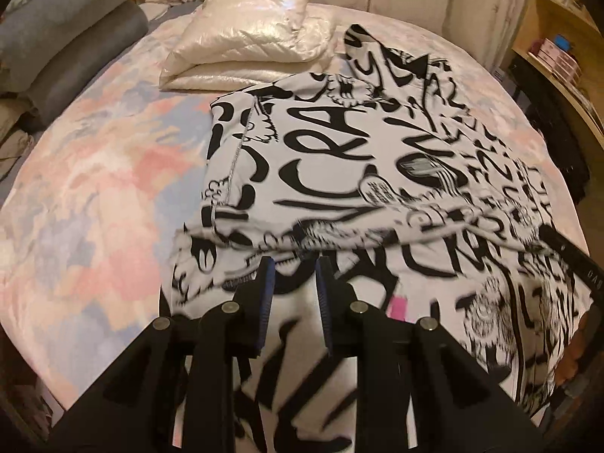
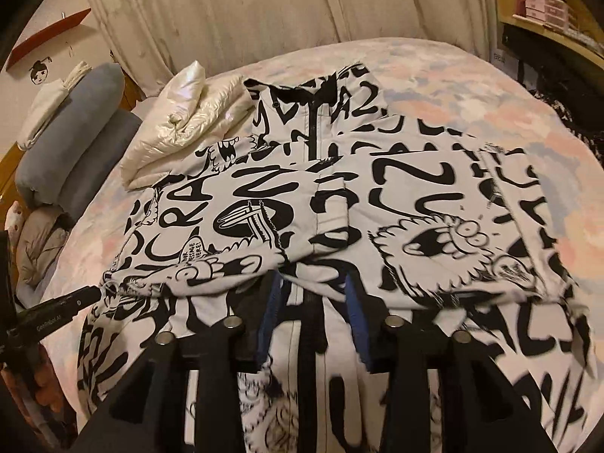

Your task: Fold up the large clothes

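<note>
A folded cream quilted jacket [image 1: 249, 34] lies touching the black-and-white graffiti-print jacket [image 2: 339, 204] on the pastel bed [image 1: 94, 173]; left claw [image 1: 292, 264] and right claw [image 2: 313, 283] both clamp its hem

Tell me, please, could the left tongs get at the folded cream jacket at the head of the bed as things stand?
Probably not at once: the left tongs sit at the near fold of the printed jacket, which lies between them and the cream jacket. Nothing covers the latter.
</note>
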`<state>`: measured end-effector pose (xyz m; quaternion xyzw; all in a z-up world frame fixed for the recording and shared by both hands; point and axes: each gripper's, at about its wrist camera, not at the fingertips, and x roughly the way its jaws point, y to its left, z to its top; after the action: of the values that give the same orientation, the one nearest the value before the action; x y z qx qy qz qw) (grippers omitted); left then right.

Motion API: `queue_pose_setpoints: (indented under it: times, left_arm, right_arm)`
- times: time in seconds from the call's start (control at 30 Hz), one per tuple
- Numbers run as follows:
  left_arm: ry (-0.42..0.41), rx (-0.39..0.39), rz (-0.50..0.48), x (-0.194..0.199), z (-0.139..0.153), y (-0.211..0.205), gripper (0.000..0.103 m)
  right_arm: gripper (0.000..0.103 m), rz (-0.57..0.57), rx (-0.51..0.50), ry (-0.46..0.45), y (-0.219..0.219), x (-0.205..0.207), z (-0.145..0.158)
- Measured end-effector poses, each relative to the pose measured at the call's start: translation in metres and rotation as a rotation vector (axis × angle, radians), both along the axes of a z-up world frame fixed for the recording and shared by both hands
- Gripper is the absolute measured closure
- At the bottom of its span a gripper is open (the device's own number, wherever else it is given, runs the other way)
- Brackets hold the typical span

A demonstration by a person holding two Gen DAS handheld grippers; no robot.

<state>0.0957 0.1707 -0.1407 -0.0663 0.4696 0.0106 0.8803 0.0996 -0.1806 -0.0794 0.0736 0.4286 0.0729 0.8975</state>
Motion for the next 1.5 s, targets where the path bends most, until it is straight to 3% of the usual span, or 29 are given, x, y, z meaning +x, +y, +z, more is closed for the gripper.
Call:
queue_pose_setpoints:
  times: [0.33,0.37,0.5,0.63,1.03,1.23,1.33,1.5]
  left_arm:
    - [-0.024,-0.027,-0.012,-0.066,0.013,-0.011,0.083]
    - [-0.029,-0.025,-0.011,-0.071,0.015,-0.01,0.08]
    - [-0.06,-0.027,-0.001,-0.09,0.02,-0.007,0.041]
    - [-0.061,-0.023,0.001,-0.101,0.02,-0.003,0.041]
    - [0.017,-0.032,-0.027,-0.128,-0.009,0.01,0.04]
    - [0.087,-0.123,-0.077,-0.136,-0.034,0.027,0.04]
    - [0.078,-0.174,-0.097,-0.141,-0.04,0.035,0.04]
    - [0.066,-0.194,-0.11,-0.143,-0.039,0.041,0.04]
  right_arm:
    - [0.053,0.038,-0.009,-0.088,-0.002,-0.062,0.048]
    - [0.052,0.049,-0.014,-0.104,-0.001,-0.07,0.054]
    - [0.042,0.068,-0.03,-0.133,-0.005,-0.096,0.069]
    - [0.042,0.073,-0.053,-0.133,-0.017,-0.125,0.071]
    - [0.042,0.002,-0.086,-0.04,-0.096,-0.185,0.034]
    - [0.042,-0.032,-0.087,0.009,-0.143,-0.209,0.009]
    - [0.042,-0.042,-0.08,0.029,-0.17,-0.221,-0.006]
    - [0.042,-0.093,-0.034,0.073,-0.214,-0.237,-0.033]
